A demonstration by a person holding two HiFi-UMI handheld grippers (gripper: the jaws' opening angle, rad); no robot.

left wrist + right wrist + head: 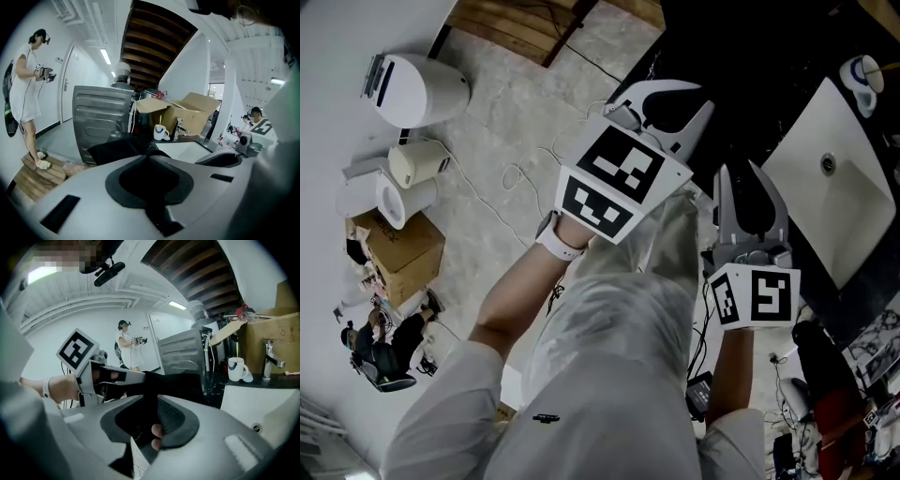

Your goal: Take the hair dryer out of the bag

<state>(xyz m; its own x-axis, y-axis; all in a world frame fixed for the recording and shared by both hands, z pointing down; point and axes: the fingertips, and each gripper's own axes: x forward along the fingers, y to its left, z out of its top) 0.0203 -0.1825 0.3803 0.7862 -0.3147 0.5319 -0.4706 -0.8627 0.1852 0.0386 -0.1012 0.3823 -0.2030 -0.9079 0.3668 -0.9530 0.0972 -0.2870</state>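
Left gripper (664, 94), upper centre, clamped on the rim of the black bag (180, 384); right gripper (748, 183) jaws slightly apart, fabric between. Hair dryer unseen, presumably still inside: spread the mouth wide before reaching in

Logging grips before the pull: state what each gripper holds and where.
Left gripper pinches an edge of the black bag. Right gripper has its jaws apart around that cloth, seemingly unclamped.
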